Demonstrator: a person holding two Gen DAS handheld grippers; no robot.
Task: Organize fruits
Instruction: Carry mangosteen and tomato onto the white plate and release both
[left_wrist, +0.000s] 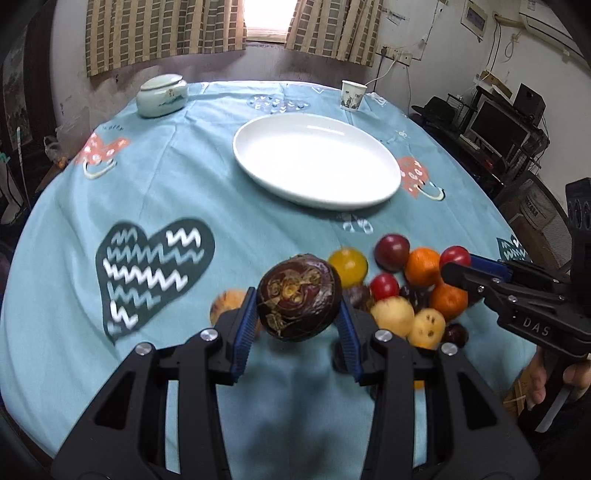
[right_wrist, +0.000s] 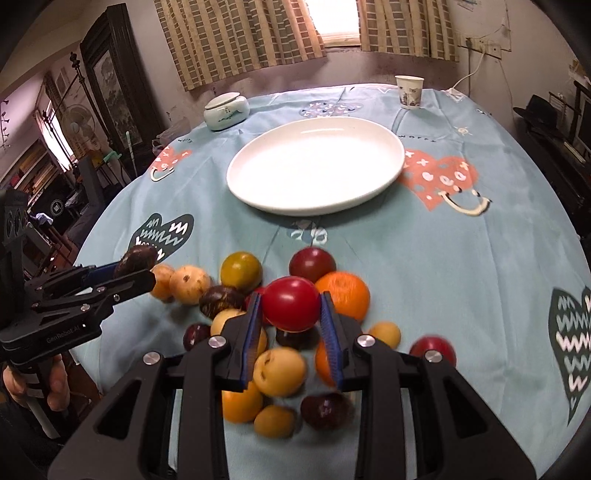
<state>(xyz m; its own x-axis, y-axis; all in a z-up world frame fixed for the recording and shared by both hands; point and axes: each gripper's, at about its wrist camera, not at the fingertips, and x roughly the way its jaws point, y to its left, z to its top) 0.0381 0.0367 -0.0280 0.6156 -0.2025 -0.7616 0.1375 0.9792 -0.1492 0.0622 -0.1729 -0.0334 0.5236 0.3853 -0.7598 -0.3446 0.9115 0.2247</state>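
My left gripper (left_wrist: 298, 314) is shut on a dark purple-brown fruit (left_wrist: 298, 297), which hangs a little above the cloth. It shows at the left of the right wrist view as the left gripper (right_wrist: 129, 275) with the dark fruit (right_wrist: 136, 259) between its tips. My right gripper (right_wrist: 291, 314) is shut on a red fruit (right_wrist: 291, 309), lifted over the fruit pile (right_wrist: 273, 365). In the left wrist view the right gripper (left_wrist: 456, 269) reaches in from the right, holding the red fruit (left_wrist: 455, 255). A bare white plate (left_wrist: 316, 160) (right_wrist: 314, 164) lies beyond the pile.
A light blue patterned cloth (left_wrist: 177, 177) covers the round table. At the far edge stand a lidded celadon jar (left_wrist: 160, 95) (right_wrist: 226, 110) and a paper cup (left_wrist: 352, 95) (right_wrist: 408, 91). The pile holds oranges, yellow, red and dark fruits. Furniture surrounds the table.
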